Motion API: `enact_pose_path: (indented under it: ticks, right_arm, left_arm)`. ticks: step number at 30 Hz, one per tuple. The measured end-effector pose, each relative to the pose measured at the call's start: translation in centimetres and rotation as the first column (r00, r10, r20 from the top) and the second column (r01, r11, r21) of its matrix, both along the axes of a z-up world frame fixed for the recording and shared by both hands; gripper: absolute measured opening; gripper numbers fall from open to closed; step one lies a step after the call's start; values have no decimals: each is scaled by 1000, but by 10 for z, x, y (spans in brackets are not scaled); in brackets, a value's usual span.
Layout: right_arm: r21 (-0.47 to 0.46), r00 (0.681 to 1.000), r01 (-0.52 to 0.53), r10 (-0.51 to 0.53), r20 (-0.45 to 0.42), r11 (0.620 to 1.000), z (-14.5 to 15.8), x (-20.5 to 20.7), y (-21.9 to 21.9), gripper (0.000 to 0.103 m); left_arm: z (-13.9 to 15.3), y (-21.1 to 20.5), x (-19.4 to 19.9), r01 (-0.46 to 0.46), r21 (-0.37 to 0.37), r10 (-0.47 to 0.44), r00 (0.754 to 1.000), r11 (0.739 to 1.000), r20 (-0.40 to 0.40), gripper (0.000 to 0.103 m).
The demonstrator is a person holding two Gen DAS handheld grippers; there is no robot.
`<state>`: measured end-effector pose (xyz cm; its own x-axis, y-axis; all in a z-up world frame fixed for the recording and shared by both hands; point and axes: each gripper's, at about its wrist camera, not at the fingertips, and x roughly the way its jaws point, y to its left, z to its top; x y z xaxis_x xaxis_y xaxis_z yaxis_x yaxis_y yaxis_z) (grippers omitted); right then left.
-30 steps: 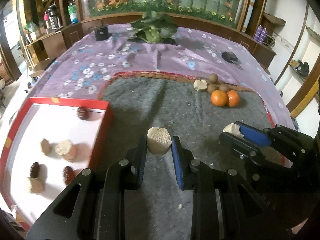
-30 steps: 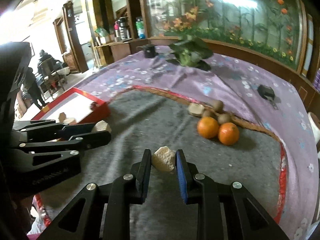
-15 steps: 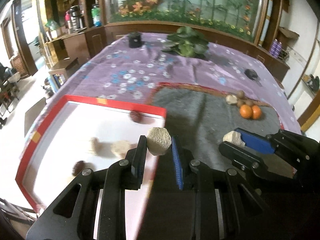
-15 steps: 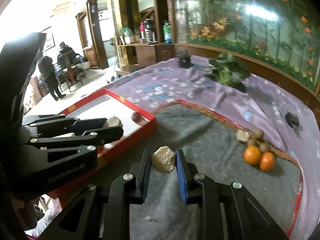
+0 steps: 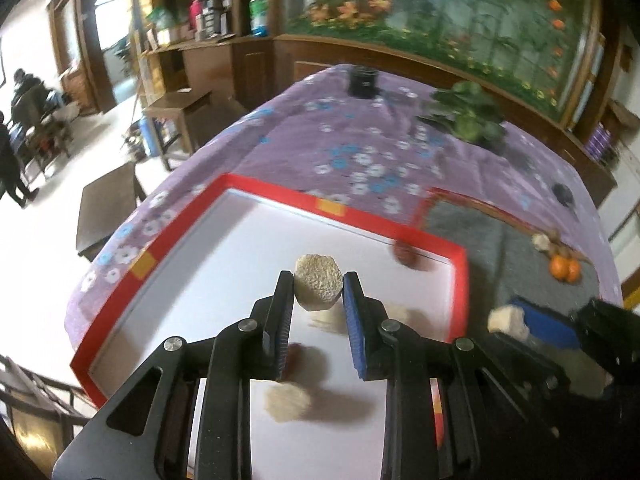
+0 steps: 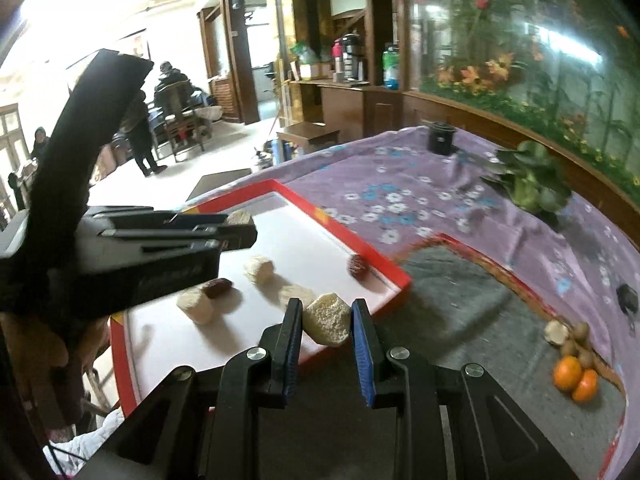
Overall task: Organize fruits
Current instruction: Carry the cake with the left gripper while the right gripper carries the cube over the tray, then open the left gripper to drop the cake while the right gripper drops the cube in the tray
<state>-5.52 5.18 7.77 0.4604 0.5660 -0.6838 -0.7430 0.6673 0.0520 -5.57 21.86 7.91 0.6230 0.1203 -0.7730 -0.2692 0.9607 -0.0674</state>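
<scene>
My left gripper (image 5: pixel 319 292) is shut on a pale, rough chunk (image 5: pixel 319 287) and hangs over the white floor of the red-rimmed tray (image 5: pixel 272 188). My right gripper (image 6: pixel 326 320) is shut on a similar pale chunk (image 6: pixel 327 319), held above the tray's near red rim (image 6: pixel 394 286). In the right wrist view, several pale chunks (image 6: pixel 260 269) and dark red dates (image 6: pixel 357 267) lie in the tray. The left gripper (image 6: pixel 240 226) shows at the left, over the tray. Two oranges (image 6: pixel 576 378), small brown fruits (image 6: pixel 580 338) and one pale chunk (image 6: pixel 557 332) sit on the grey mat at the right.
A purple flowered cloth (image 6: pixel 400 196) covers the table, with a grey mat (image 6: pixel 460 320) on it. A leafy plant (image 6: pixel 528 184) and a black cup (image 6: pixel 440 138) stand at the far side. The table edge drops to the floor left of the tray. People stand far off in the room.
Both grippers have swung left from the grey mat toward the tray, each still holding its chunk. The left one now hangs over the tray floor, the right one over its near rim.
</scene>
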Motion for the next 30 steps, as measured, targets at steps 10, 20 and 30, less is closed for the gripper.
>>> enact_pose_path:
  ticks: [10, 20, 30]
  right_arm:
    - [-33, 991, -127, 126, -53, 991, -20, -7, 52, 24]
    - [-82, 979, -179, 170, -111, 980, -53, -2, 82, 23]
    - [14, 975, -170, 171, -142, 985, -45, 0, 64, 36]
  left_arm:
    - [-29, 42, 7, -81, -50, 77, 994, 995, -72, 24]
    - [-40, 48, 10, -113, -37, 107, 987, 993, -118, 24]
    - [-35, 48, 7, -135, -47, 129, 986, 990, -102, 58]
